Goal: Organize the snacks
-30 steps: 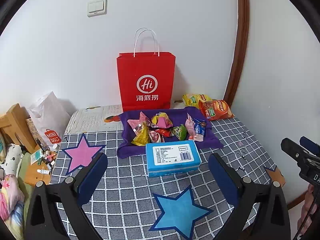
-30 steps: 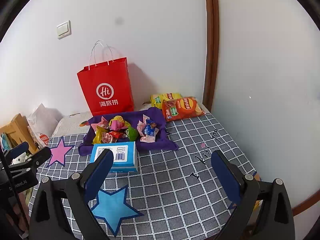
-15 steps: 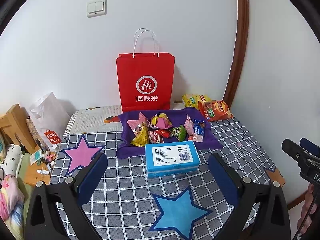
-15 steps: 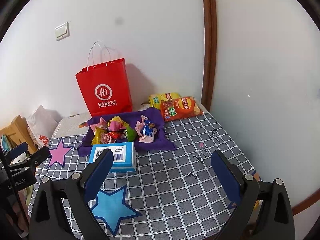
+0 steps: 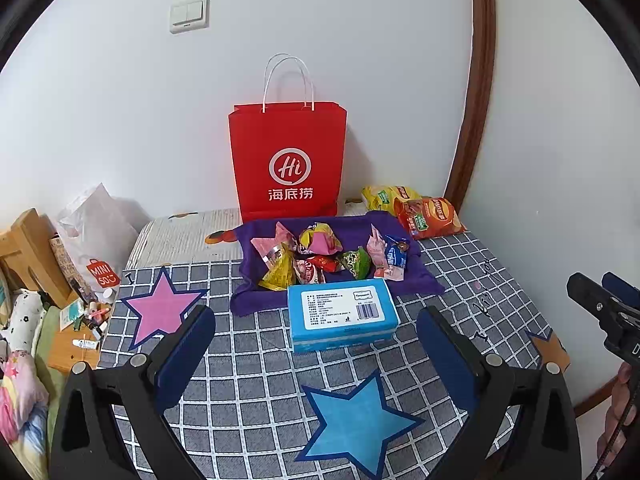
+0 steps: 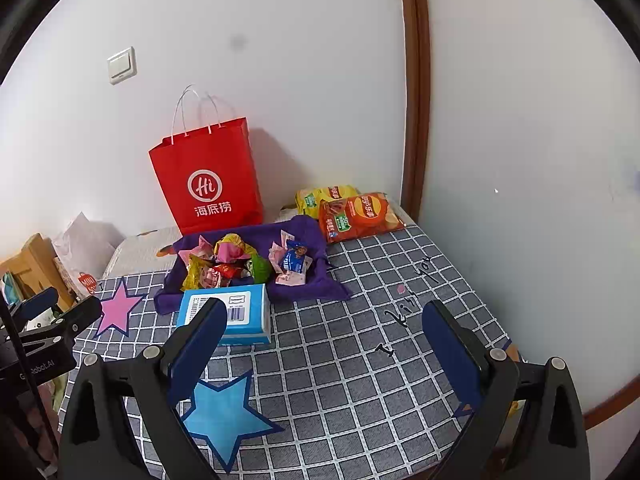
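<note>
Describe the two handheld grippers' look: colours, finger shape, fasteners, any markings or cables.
Both the left gripper and the right gripper have matte black angular frames with silver round fasteners at the joints. Their fingers are flat paddles faced with dark blue pads. The left body carries partly legible white lettering. A thin black cable runs by each body.

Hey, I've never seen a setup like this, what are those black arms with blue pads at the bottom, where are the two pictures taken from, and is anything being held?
Those are two hand-held grippers, one in each of a person's hands, not a robot. Each carries a camera looking forward along its own jaws.

One picture looks out from the left gripper, the other from the right gripper. Both stand wide open and hold nothing.

Ahead lies a checked grey cloth with star patches. On it sits a blue tissue box, and behind that a purple cloth heaped with small wrapped snacks. Two chip bags lie by the wall, beside an upright red paper bag.
</note>
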